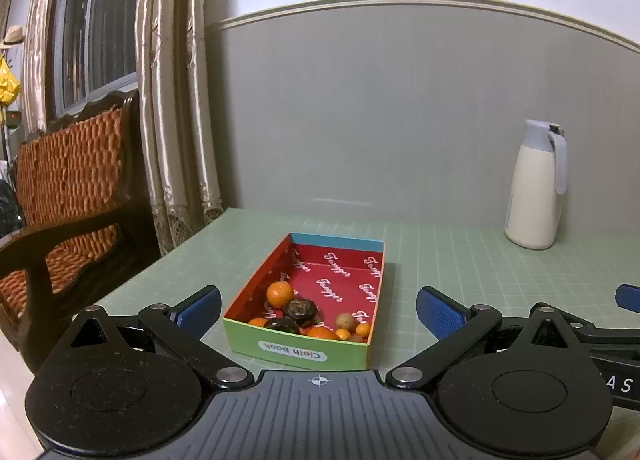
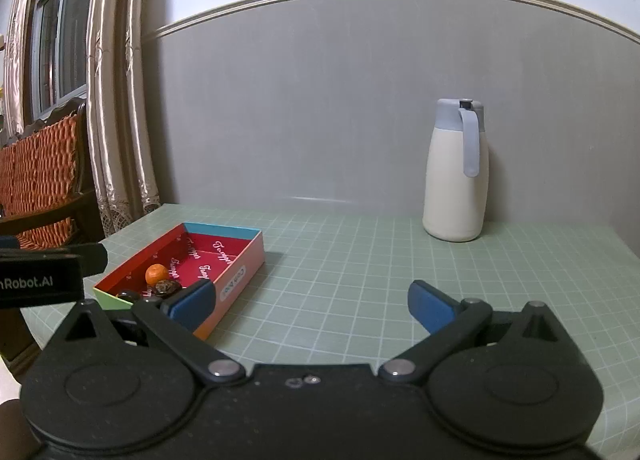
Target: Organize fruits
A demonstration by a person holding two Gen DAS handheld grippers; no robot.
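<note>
Both grippers, left gripper (image 1: 318, 314) and right gripper (image 2: 310, 302), had fingers spread wide, holding and touching nothing, while the fruits (image 1: 308, 318) sat in the red box (image 1: 362, 348) between the left fingers, beside the right's left finger.

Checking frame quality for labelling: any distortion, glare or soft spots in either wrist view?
Left wrist: fisheye bends the wall trim; dark vignette in the corners; fruit in the box reads sharp; soft glare on the wall above the table. Right wrist: same curvature; box partly hidden by a finger; jug crisp.
</note>
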